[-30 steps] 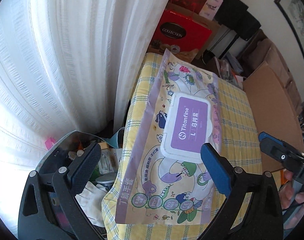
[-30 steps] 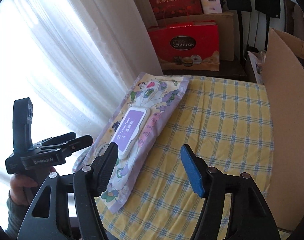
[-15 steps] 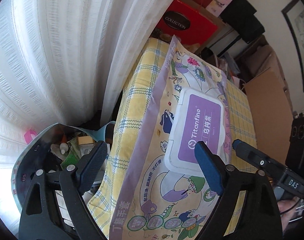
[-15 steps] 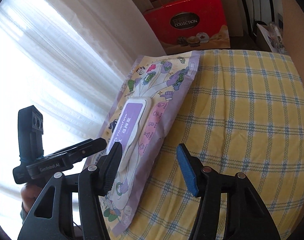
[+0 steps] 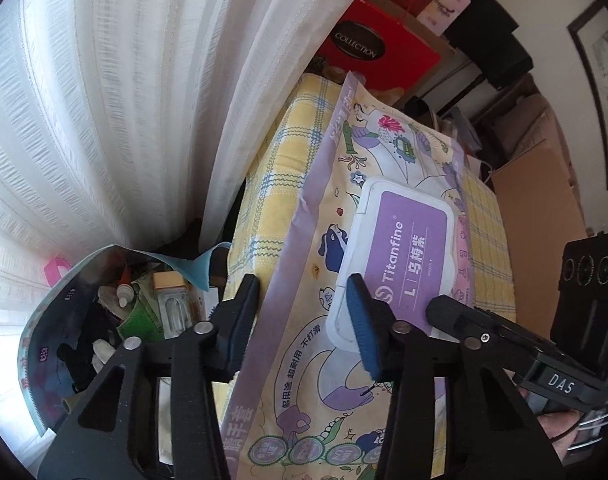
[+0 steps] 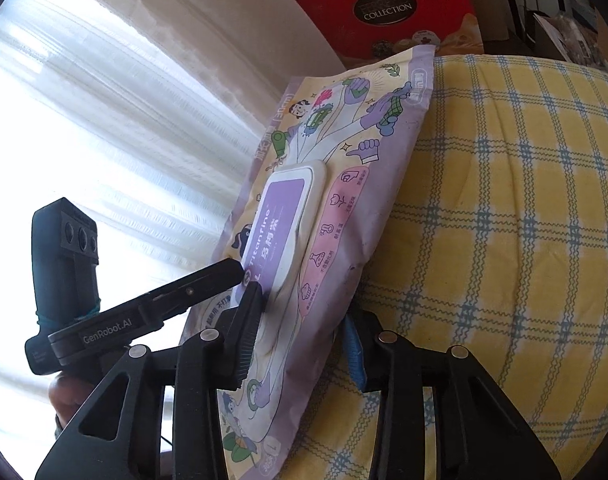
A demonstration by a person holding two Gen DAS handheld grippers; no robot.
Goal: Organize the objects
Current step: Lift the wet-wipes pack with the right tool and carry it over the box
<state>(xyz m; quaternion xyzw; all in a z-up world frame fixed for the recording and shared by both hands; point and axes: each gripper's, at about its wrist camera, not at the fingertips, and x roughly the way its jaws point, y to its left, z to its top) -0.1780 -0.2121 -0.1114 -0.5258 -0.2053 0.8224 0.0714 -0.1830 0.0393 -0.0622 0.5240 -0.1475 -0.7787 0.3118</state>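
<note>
Straddling the wipes pack near end, both grippers are closing across its long axis, jaws narrowing.

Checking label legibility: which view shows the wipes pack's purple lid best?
The left wrist view: the purple lid faces the camera and its Titanfine lettering reads clearly. The right wrist view shows the lid obliquely and foreshortened, its near end behind a finger.

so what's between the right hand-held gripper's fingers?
The wipes pack: the right hand-held gripper straddles its near edge, right wrist view.
</note>
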